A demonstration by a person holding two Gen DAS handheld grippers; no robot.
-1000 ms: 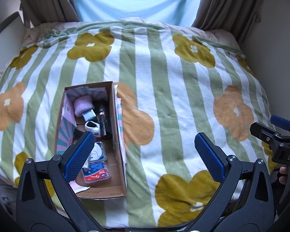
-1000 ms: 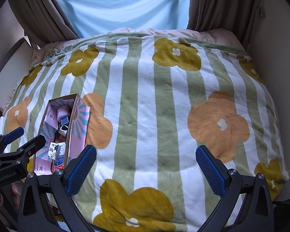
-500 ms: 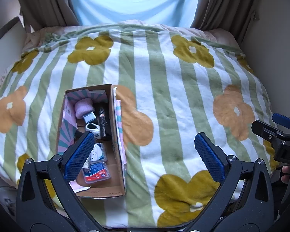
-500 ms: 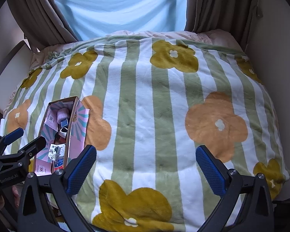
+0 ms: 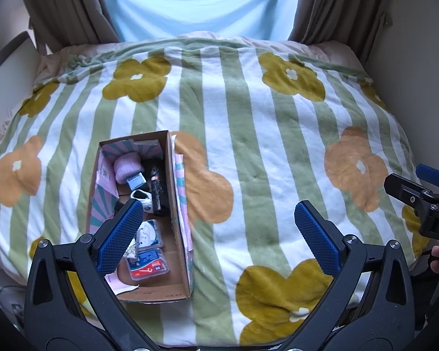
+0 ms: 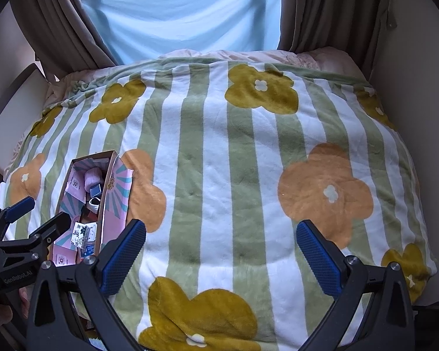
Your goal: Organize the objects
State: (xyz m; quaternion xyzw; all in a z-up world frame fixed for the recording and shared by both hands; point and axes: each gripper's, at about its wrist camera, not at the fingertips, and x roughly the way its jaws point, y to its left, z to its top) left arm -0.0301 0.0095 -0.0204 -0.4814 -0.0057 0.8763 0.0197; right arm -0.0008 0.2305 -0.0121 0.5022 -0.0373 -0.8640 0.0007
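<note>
Cardboard box sits on the bed's flowered blanket, holding a pink roll at its far end. Left hand-held gripper: jaws wide, empty, left finger over box. Right hand-held gripper: wide, empty, right of box.

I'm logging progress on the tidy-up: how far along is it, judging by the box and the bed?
Done, it seems: small items, among them a pink roll, a dark tube and clear packets, lie inside the cardboard box; the flowered blanket shows nothing loose. In hand: nothing; the left gripper and right gripper are both open and empty. Left: probably little, perhaps closing the box.
</note>
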